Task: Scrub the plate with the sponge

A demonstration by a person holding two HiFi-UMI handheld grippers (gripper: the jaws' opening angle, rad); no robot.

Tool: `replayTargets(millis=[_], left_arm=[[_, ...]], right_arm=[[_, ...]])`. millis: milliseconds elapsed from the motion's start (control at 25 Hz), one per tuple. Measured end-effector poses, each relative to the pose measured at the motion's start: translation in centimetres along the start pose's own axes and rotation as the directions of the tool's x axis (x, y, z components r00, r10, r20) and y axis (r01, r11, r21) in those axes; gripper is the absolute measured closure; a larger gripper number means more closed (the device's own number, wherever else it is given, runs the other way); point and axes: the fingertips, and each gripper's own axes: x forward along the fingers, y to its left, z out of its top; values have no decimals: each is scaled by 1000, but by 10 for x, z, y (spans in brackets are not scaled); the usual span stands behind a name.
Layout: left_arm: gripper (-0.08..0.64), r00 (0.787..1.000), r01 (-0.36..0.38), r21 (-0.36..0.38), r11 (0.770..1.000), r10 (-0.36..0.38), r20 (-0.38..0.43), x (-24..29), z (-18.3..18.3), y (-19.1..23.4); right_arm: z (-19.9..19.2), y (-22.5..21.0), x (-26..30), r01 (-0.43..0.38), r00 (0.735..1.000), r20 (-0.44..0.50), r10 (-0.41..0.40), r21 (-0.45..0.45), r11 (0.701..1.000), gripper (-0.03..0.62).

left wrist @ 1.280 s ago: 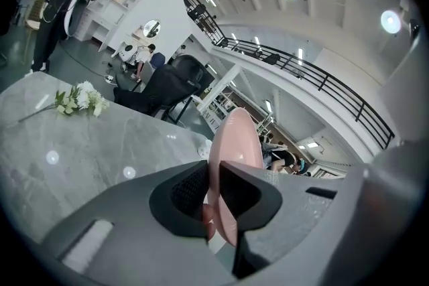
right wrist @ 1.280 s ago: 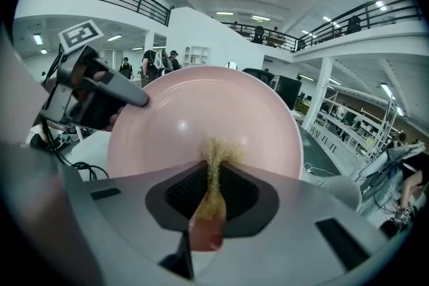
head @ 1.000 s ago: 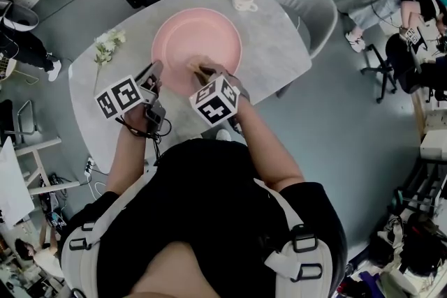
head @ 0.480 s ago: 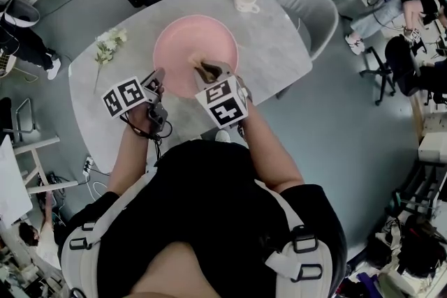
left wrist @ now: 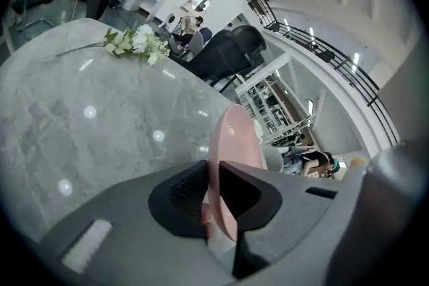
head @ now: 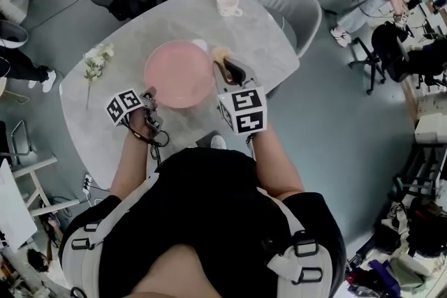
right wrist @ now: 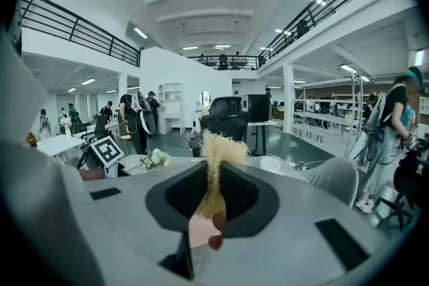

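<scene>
Noting black-and-white square markers on both gripper cubes as the only print we see. The plate (head: pixel 179 73) is pink, round and plain, and sits mid-table (head: pixel 269 31). The left gripper (head: pixel 149 98) has its jaws pinching the plate's near-left rim. The right gripper (head: pixel 234 70) has its jaws clamped on a tan, fibrous sponge (head: pixel 221 54) with a frayed tip sticking out. Half a second ago we saw the sponge on the plate; now it's just past the right rim. A white cup (head: pixel 227 3) stands at the far edge.
</scene>
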Motion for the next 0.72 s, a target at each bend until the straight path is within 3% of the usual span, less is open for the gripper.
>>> replayTargets(millis=[360, 720], left_arm=[[512, 995, -70, -88, 994, 62, -81, 42, -21, 34], [518, 968, -194, -74, 978, 179, -174, 69, -56, 66]], right_arm=[[-25, -37, -23, 102, 993, -61, -101, 3, 995, 539], [-34, -50, -34, 141, 988, -72, -140, 20, 990, 540]])
